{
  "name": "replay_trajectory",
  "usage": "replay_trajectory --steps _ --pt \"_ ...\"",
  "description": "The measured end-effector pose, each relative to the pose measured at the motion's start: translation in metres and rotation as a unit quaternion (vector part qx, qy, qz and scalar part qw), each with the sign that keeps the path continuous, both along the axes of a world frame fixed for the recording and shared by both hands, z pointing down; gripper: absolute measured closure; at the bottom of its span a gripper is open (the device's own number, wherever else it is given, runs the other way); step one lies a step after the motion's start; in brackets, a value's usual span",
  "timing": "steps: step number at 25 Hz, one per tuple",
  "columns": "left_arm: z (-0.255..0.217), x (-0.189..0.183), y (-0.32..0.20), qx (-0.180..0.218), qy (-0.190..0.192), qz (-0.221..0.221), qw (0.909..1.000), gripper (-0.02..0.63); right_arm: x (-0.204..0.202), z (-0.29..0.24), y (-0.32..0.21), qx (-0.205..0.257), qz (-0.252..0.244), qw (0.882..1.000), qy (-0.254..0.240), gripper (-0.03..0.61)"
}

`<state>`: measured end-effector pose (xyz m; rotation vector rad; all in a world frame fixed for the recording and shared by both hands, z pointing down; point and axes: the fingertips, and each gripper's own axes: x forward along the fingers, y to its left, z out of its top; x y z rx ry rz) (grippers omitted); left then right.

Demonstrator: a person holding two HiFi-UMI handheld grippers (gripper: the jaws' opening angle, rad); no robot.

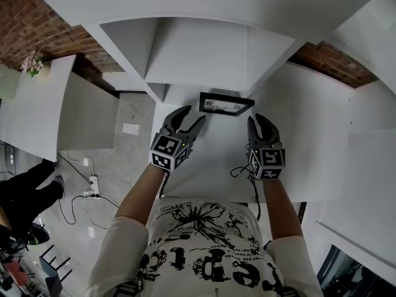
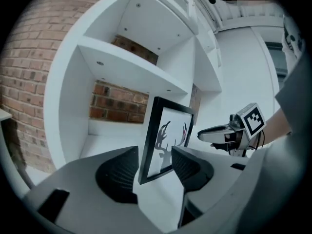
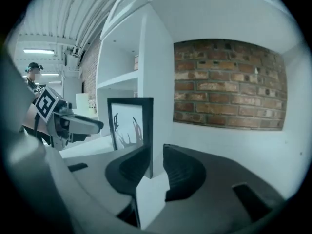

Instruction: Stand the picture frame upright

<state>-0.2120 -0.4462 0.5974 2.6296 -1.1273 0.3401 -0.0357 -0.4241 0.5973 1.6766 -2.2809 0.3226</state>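
A black picture frame (image 1: pixel 226 104) with an antler print stands upright on the white shelf top (image 1: pixel 210 159), in front of the open shelving. My left gripper (image 1: pixel 193 114) is just short of the frame's left end, jaws wide apart and touching nothing. My right gripper (image 1: pixel 255 119) hovers by the frame's right corner, its jaws parted. In the left gripper view the frame (image 2: pixel 165 140) rises beyond the gap of my left gripper (image 2: pixel 155 152), with the other gripper (image 2: pixel 229 133) behind it. In the right gripper view the frame's edge (image 3: pixel 148 130) shows past my right gripper (image 3: pixel 156 150); its pads are off the frame.
White shelf compartments (image 1: pixel 198 54) rise behind the frame, backed by a brick wall (image 3: pixel 229 82). A black cable (image 1: pixel 238 171) lies on the top near my right hand. Down on the floor at left are a power strip (image 1: pixel 93 187) and wires. A flower pot (image 1: pixel 34 64) sits on a far-left counter.
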Motion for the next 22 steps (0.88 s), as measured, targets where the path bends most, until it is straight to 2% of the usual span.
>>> replay_trajectory --steps 4,5,7,13,15,19,22 --pt "-0.021 -0.013 0.023 0.036 -0.002 -0.035 0.9987 0.506 -0.001 -0.024 0.026 0.031 0.019 0.999 -0.012 0.574" --pt "-0.026 -0.015 0.029 0.045 -0.003 -0.043 0.9981 0.513 -0.003 -0.03 0.033 0.037 0.018 0.999 -0.015 0.574" --pt "-0.038 -0.018 0.041 0.061 -0.004 -0.056 0.9965 0.606 -0.01 -0.042 0.045 0.049 0.008 0.999 -0.016 0.574" --pt "-0.078 -0.022 0.078 0.098 0.014 -0.074 0.9924 0.607 -0.032 -0.085 0.085 0.092 -0.02 0.996 -0.011 0.575" --pt "-0.098 -0.023 0.089 0.125 0.015 -0.068 0.9898 0.607 -0.037 -0.101 0.097 0.104 -0.021 0.994 -0.007 0.575" --pt "-0.139 -0.027 0.104 0.195 0.004 -0.062 0.9789 0.607 -0.043 -0.119 0.113 0.119 -0.021 0.993 -0.008 0.575" --pt "-0.161 -0.027 0.111 0.218 0.012 -0.063 0.9738 0.606 -0.046 -0.125 0.118 0.126 -0.019 0.992 -0.014 0.576"
